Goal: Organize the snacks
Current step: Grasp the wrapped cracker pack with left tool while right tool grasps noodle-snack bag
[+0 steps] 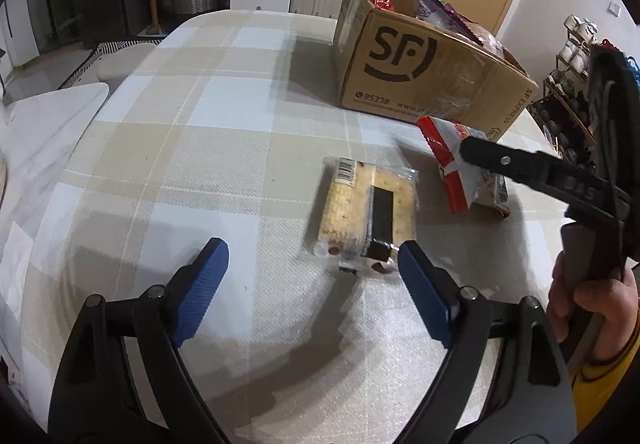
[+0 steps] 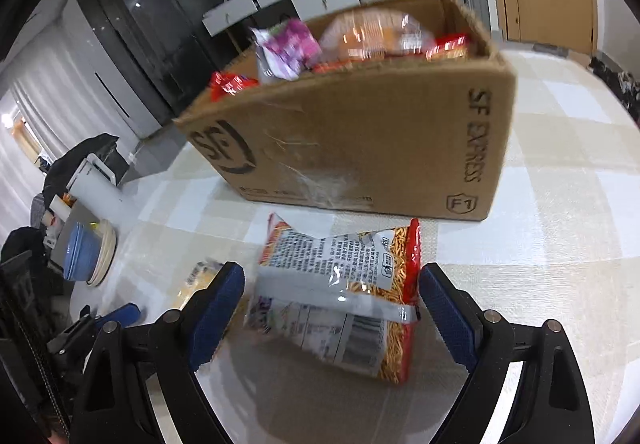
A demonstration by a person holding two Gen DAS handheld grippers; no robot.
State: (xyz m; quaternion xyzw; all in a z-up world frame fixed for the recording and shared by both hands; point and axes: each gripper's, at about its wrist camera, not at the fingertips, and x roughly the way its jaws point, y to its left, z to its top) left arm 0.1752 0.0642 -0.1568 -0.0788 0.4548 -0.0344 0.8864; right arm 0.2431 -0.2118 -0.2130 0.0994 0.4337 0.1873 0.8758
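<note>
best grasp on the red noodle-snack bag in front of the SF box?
Grip the red snack bag across its middle, from above and the near side. It lies flat, print side down, between the open right gripper fingers, and the cardboard box blocks the far side. Its sealed ends look thin and slippery.

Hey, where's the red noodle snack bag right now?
The red noodle snack bag lies on the checked tablecloth just in front of the SF cardboard box, between the open right gripper's fingers.
</note>
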